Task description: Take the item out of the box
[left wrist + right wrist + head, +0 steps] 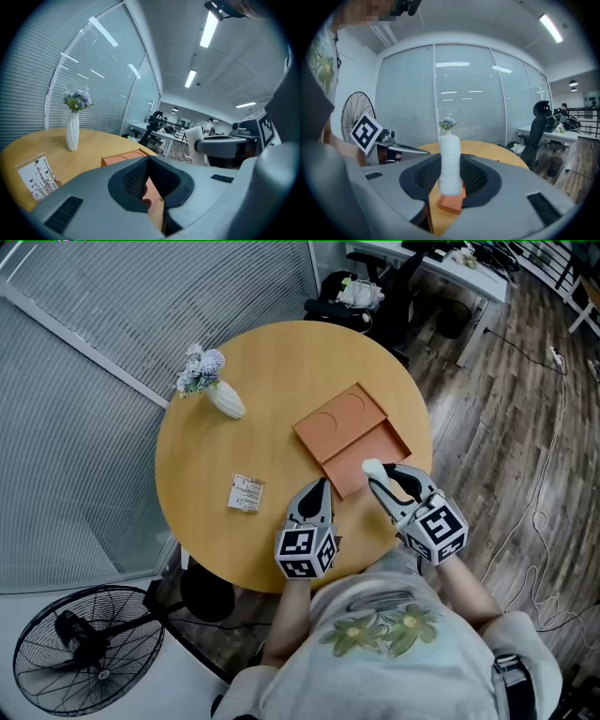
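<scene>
An orange box [342, 418] lies open on the round wooden table [253, 352], its lid folded back toward the far side. My right gripper [380, 476] is shut on a white roll [372, 468] and holds it just above the box's near right part. In the right gripper view the roll [450, 161] stands upright between the pads, with a corner of the box [451, 202] below it. My left gripper [321, 487] has its jaws drawn together on the box's near left edge. Seen from the left gripper [152, 190], orange cardboard [123, 160] fills the narrow gap.
A white vase with flowers [220, 395] stands at the table's far left. A small printed card [246, 493] lies left of my left gripper. A floor fan [84, 643] is near the table's left, an office chair [366, 292] behind it.
</scene>
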A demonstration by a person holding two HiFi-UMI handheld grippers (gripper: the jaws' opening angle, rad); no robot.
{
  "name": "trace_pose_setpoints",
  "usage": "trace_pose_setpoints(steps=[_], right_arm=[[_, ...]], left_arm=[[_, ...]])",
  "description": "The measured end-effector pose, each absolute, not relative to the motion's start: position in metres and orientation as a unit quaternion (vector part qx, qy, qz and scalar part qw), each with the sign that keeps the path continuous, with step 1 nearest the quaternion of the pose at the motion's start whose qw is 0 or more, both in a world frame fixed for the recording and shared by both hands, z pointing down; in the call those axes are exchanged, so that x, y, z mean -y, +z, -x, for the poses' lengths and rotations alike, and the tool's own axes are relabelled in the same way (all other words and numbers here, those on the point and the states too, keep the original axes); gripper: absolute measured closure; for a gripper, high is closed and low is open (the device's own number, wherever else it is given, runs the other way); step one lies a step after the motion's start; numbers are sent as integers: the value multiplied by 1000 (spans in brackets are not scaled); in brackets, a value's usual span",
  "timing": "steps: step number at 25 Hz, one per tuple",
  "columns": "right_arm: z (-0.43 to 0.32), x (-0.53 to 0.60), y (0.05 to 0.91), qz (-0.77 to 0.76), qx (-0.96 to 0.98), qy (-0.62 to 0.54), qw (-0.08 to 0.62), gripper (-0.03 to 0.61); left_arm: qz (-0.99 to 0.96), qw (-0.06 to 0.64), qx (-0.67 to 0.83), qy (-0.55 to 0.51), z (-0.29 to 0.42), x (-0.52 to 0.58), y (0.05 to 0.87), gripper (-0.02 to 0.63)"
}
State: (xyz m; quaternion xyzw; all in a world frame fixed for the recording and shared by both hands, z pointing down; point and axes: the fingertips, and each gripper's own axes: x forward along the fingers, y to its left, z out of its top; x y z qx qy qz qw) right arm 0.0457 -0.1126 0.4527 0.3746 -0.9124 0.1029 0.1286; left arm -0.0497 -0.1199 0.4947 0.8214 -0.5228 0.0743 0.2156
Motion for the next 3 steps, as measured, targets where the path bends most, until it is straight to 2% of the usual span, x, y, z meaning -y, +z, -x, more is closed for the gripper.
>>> trace_pose_setpoints(steps=[3], right_arm=[[-45, 112, 452, -374, 913, 104, 128, 446]], left_arm=[[-821, 216, 523, 74, 50, 119, 494, 611]])
